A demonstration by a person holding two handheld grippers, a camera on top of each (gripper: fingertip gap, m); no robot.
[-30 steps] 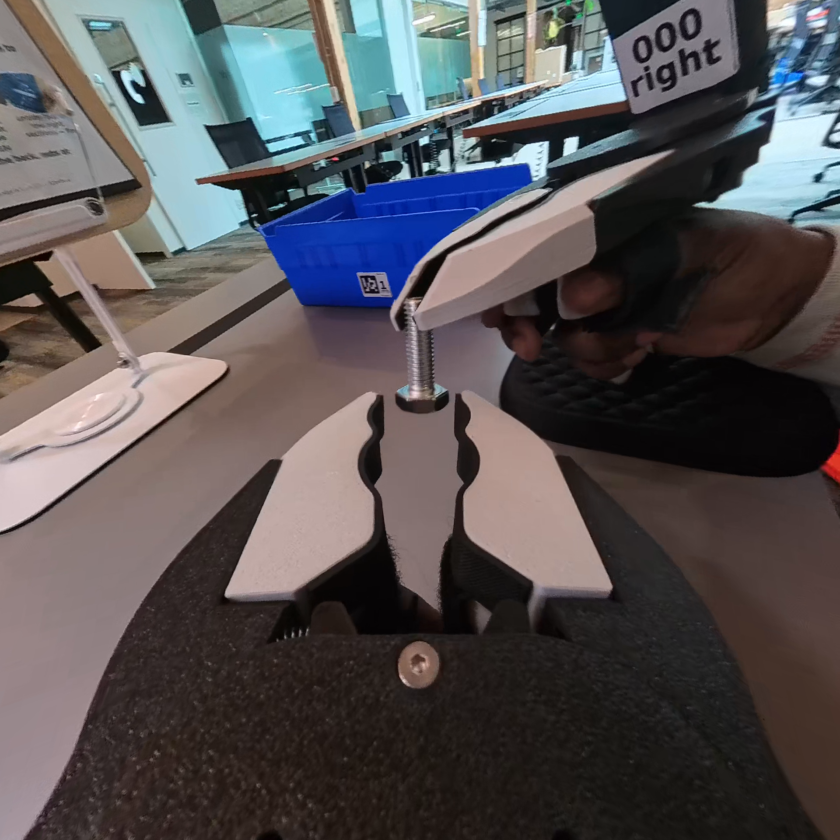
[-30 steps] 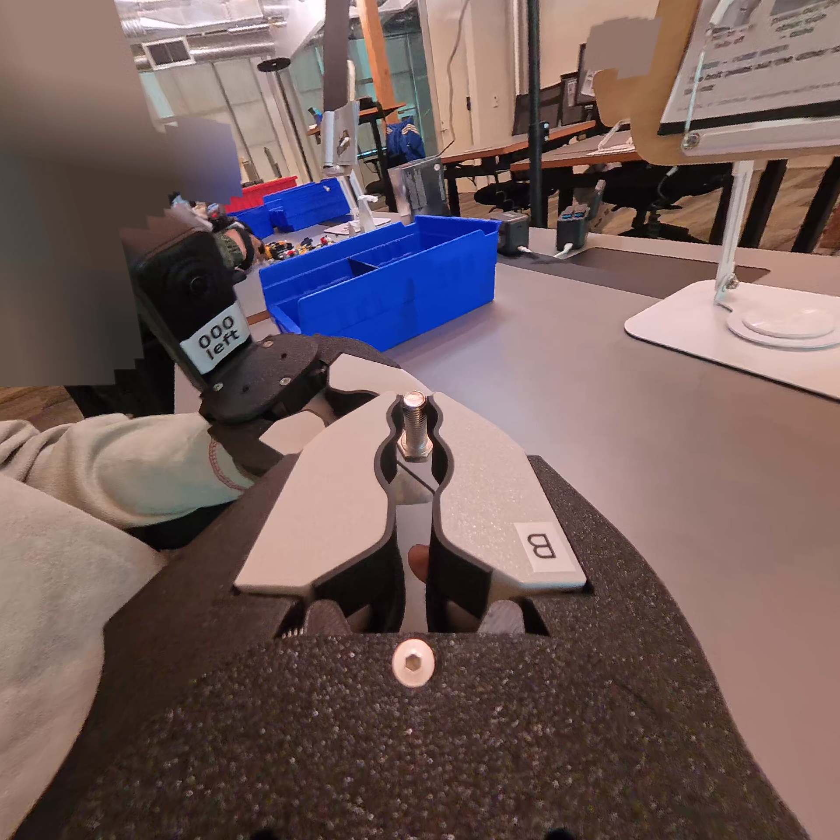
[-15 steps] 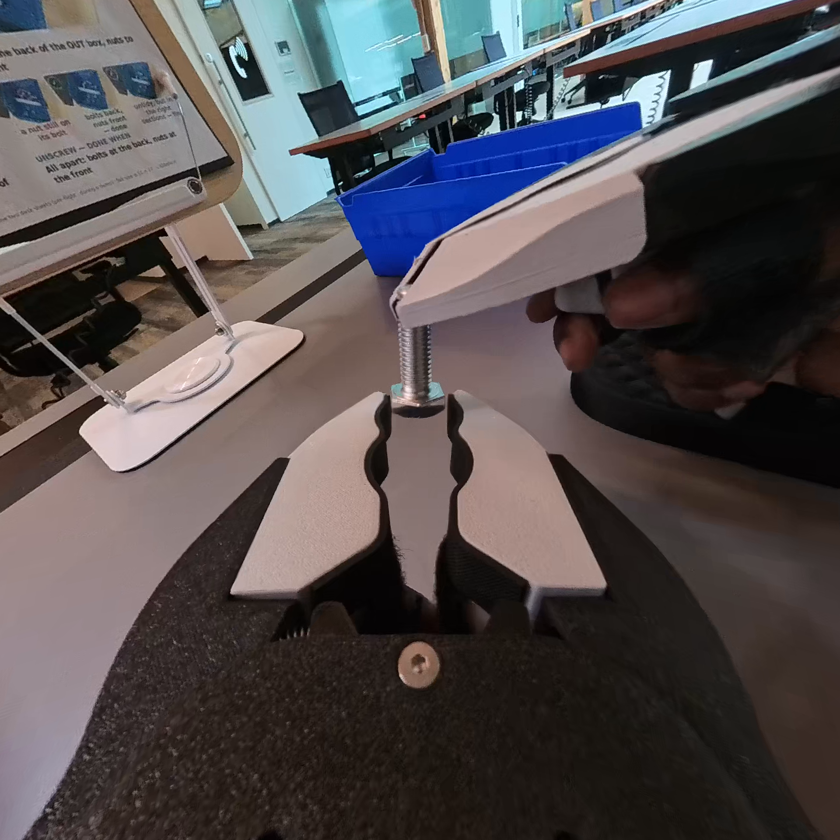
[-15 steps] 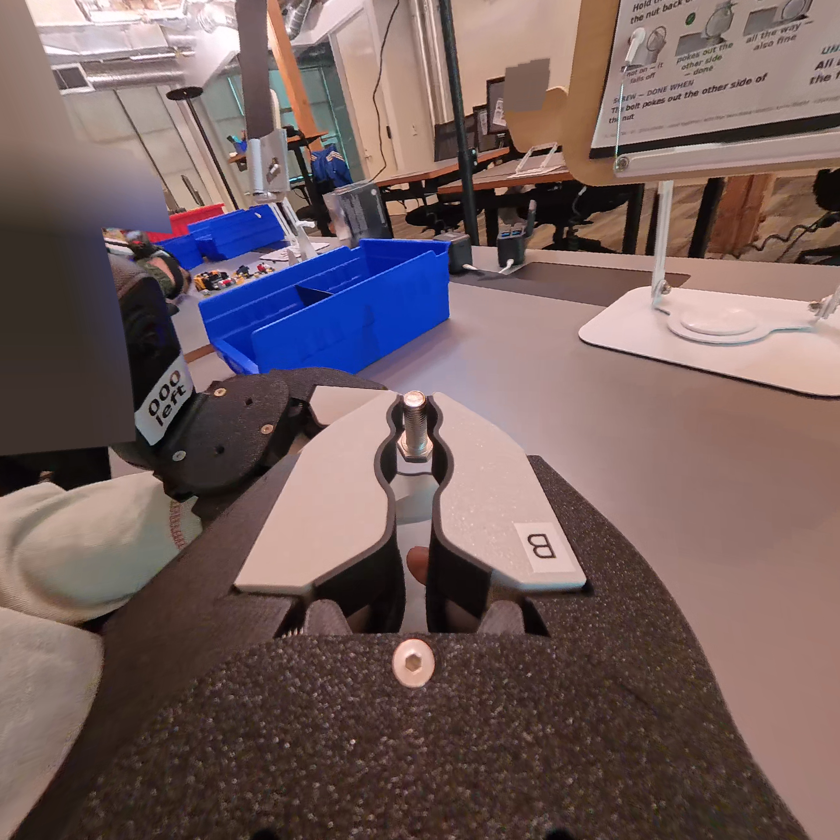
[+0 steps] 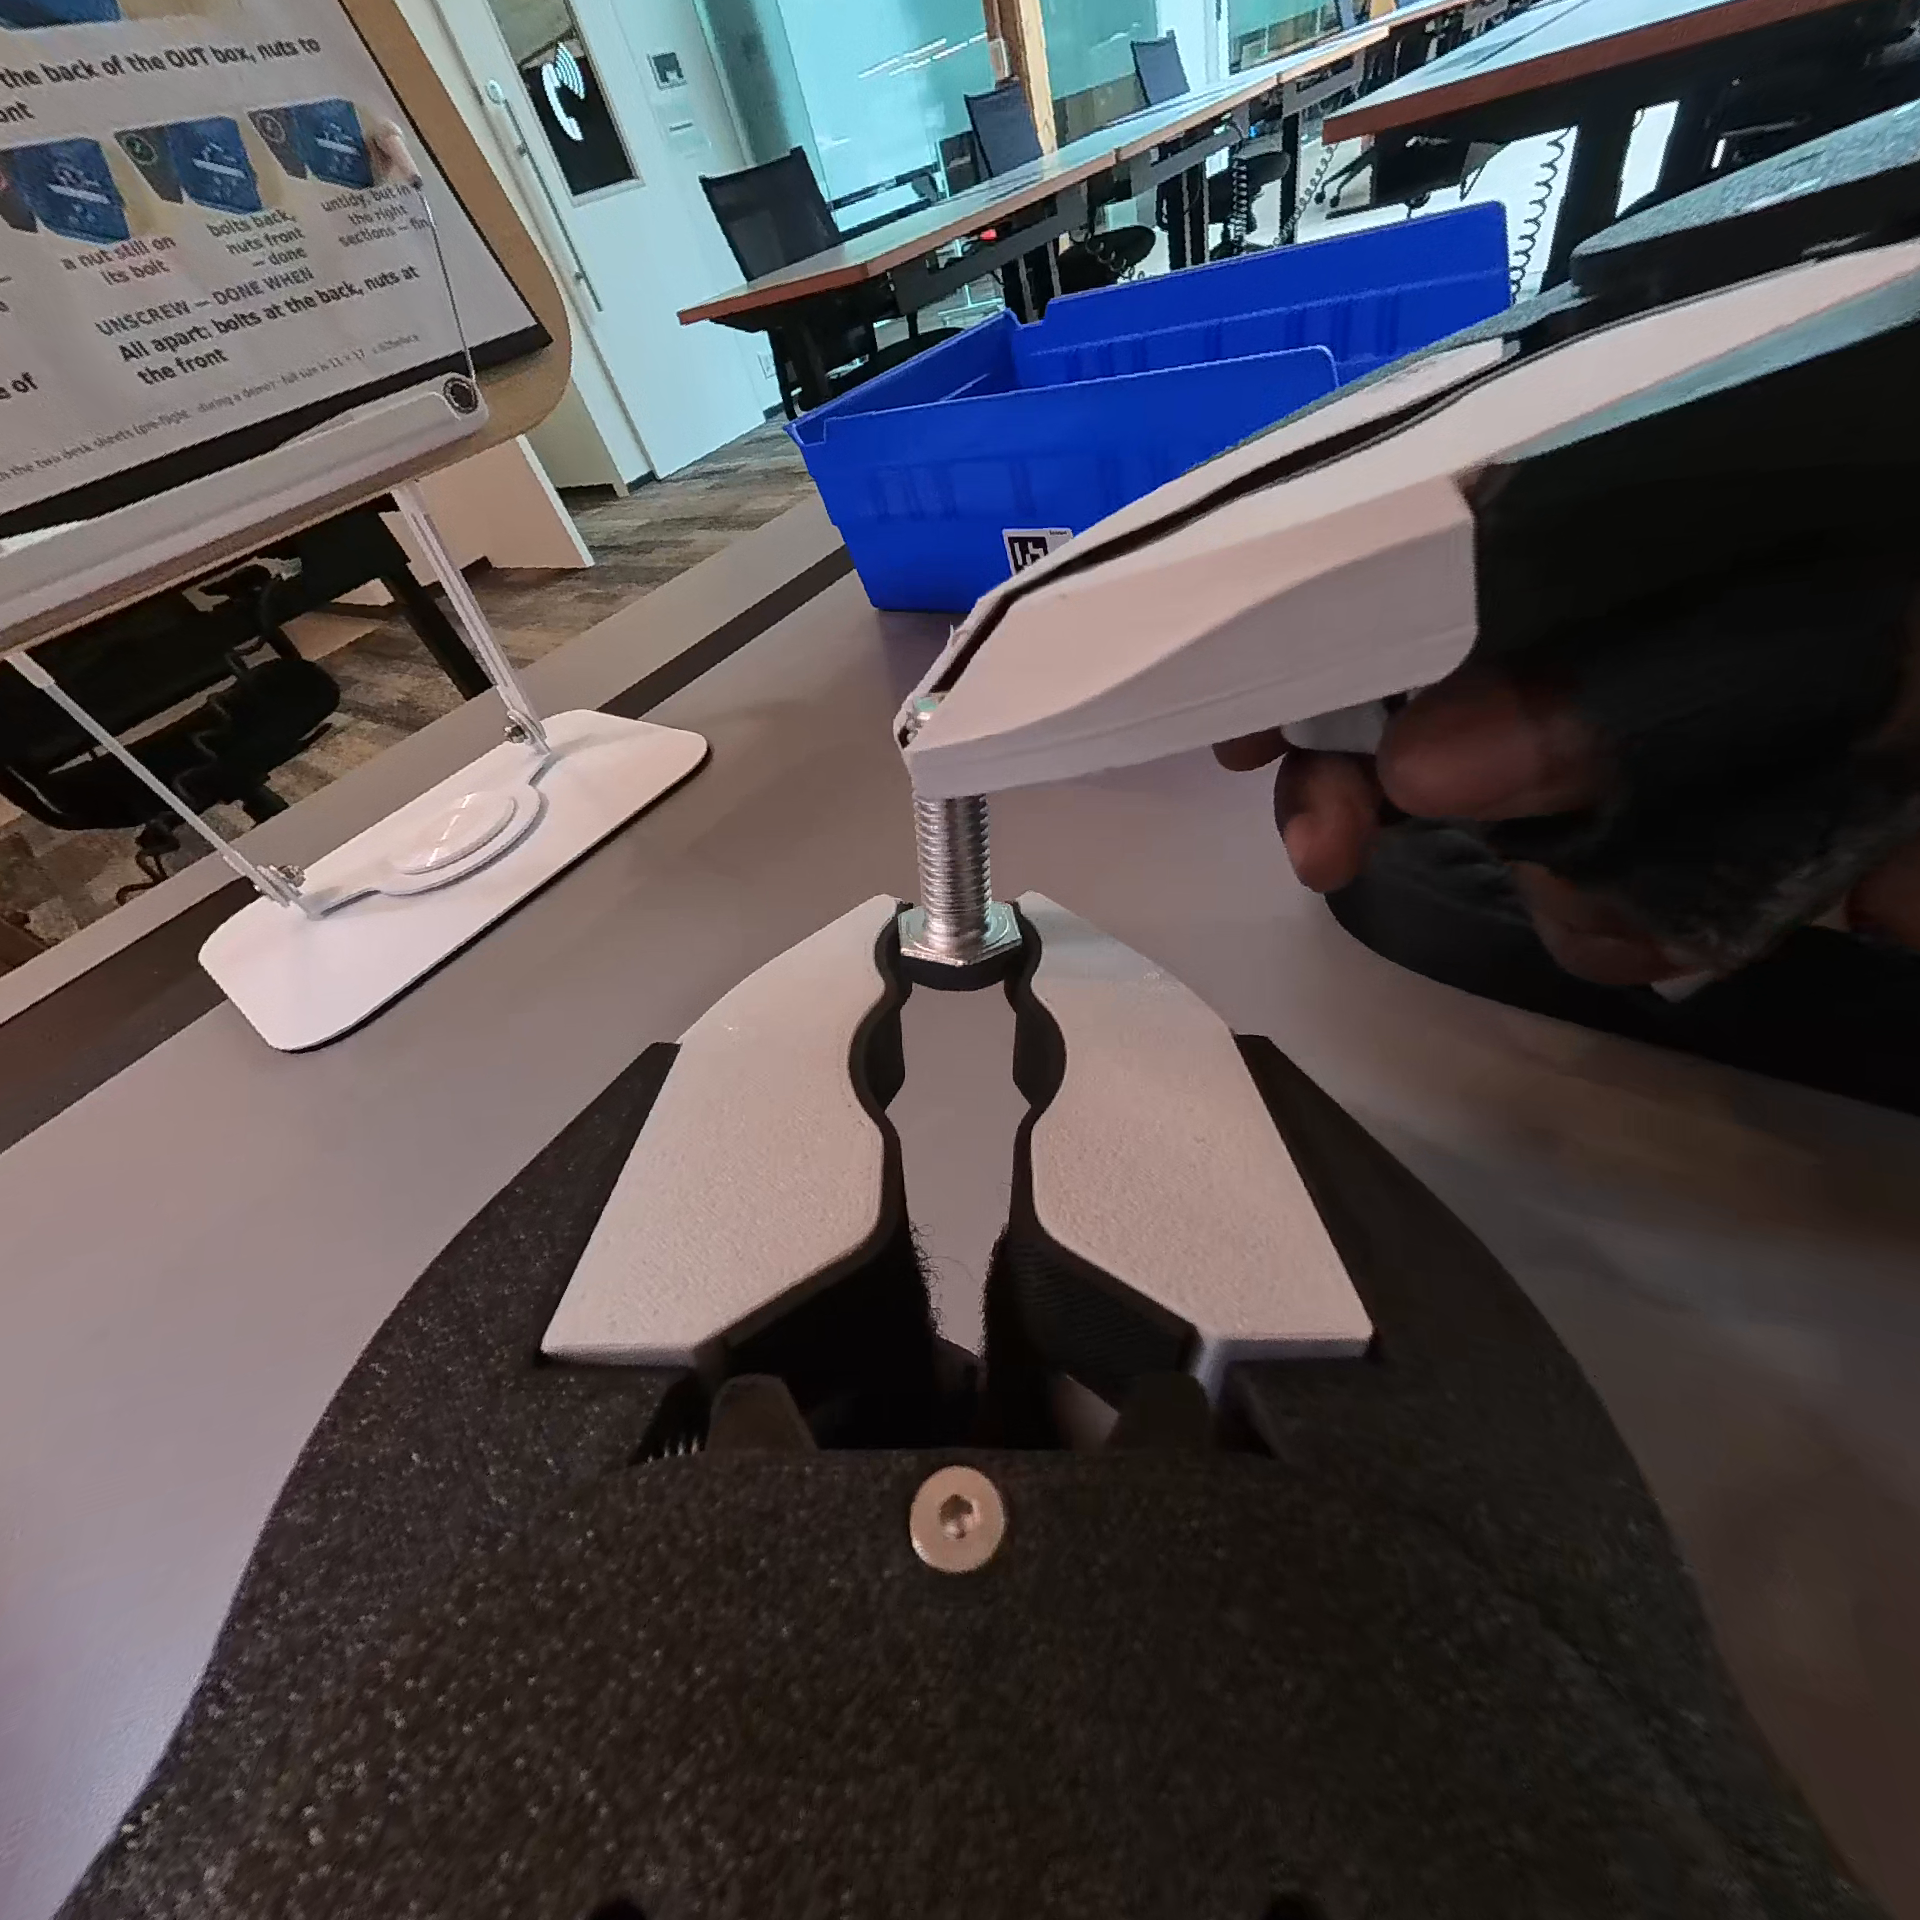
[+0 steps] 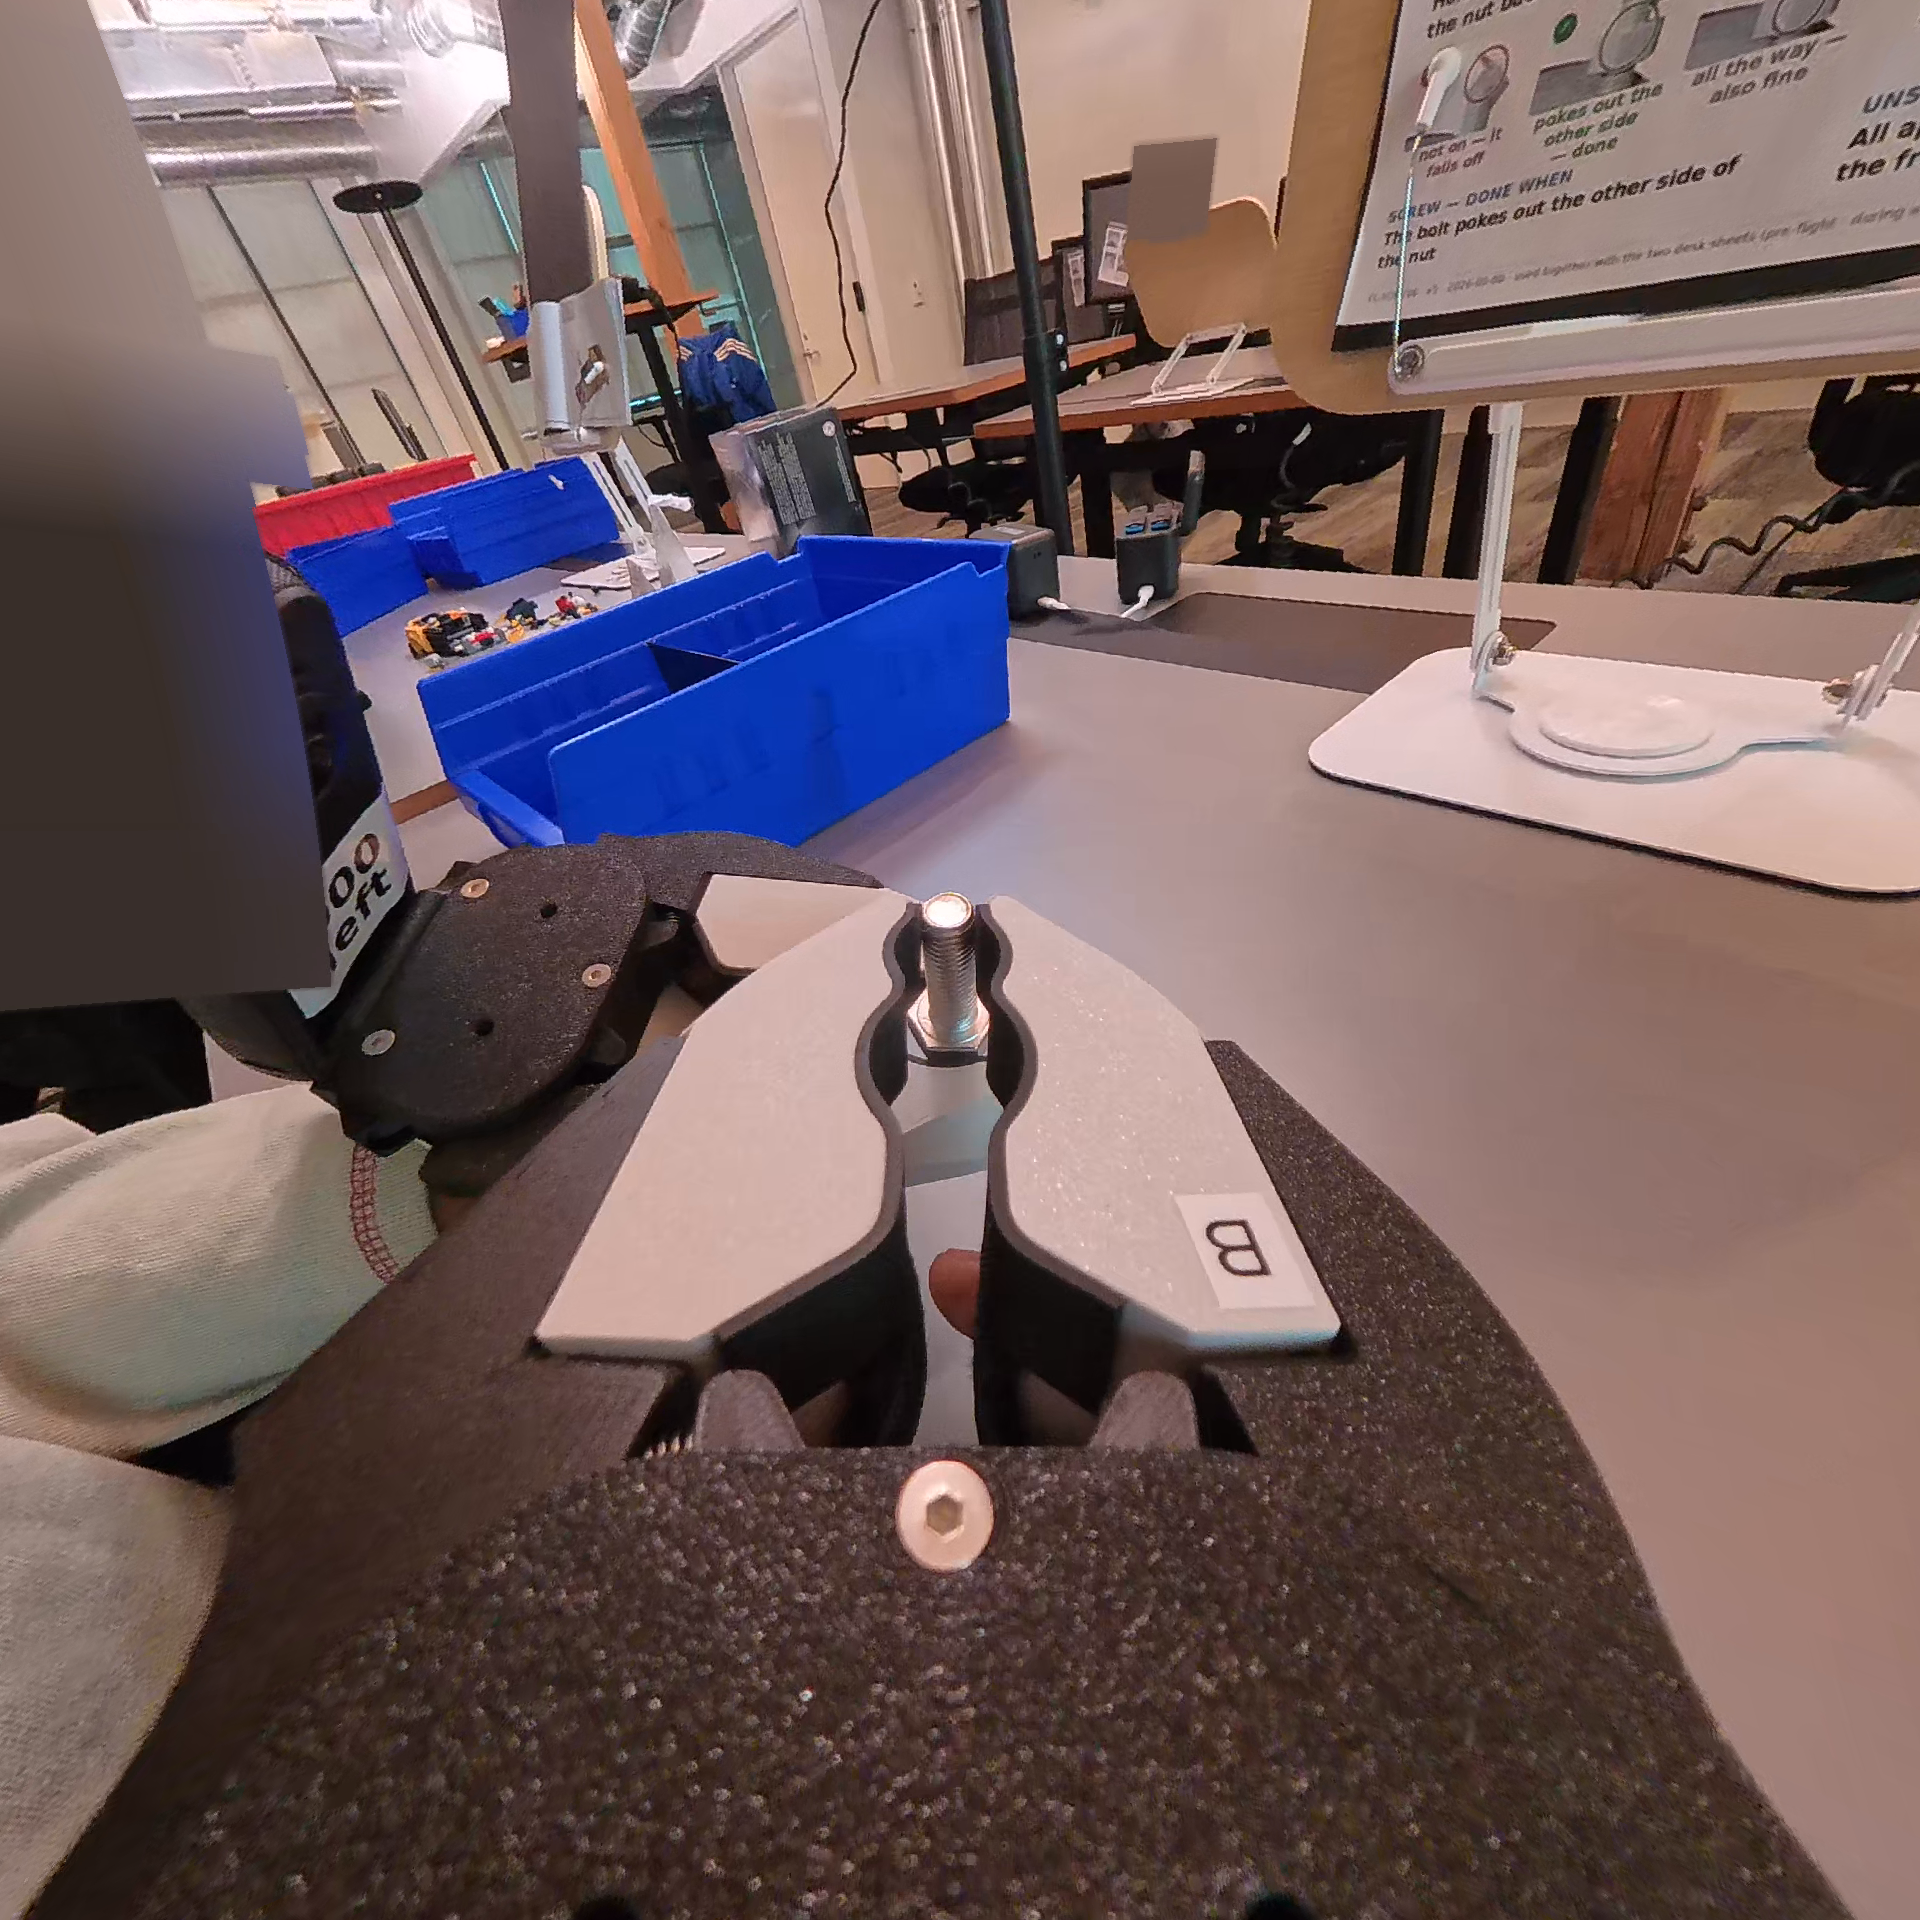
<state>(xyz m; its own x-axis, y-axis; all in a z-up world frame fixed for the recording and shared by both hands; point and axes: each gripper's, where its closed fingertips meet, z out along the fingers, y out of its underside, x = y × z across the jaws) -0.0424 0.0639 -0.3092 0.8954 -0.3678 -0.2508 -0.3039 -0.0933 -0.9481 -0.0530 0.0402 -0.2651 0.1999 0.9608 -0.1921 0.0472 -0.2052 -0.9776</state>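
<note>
Closing in since a second ago, the left gripper (image 5: 958, 940) now clamps the silver hex nut (image 5: 958, 933) on the upright threaded steel bolt (image 5: 951, 854). At twelve o'clock, the right gripper (image 6: 948, 951) clenches the bolt's shank. Only the right view shows the blue plastic bin's (image 6: 769, 717) divider on the grey counter (image 6: 1299, 987).

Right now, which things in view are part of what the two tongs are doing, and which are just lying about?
In play:
- bolt, threaded end clamped in the right tongs
- hex nut on the bolt, gripped by the left tongs

Lying about:
- blue bin
- white stand base with its instruction board
- grey table
</note>
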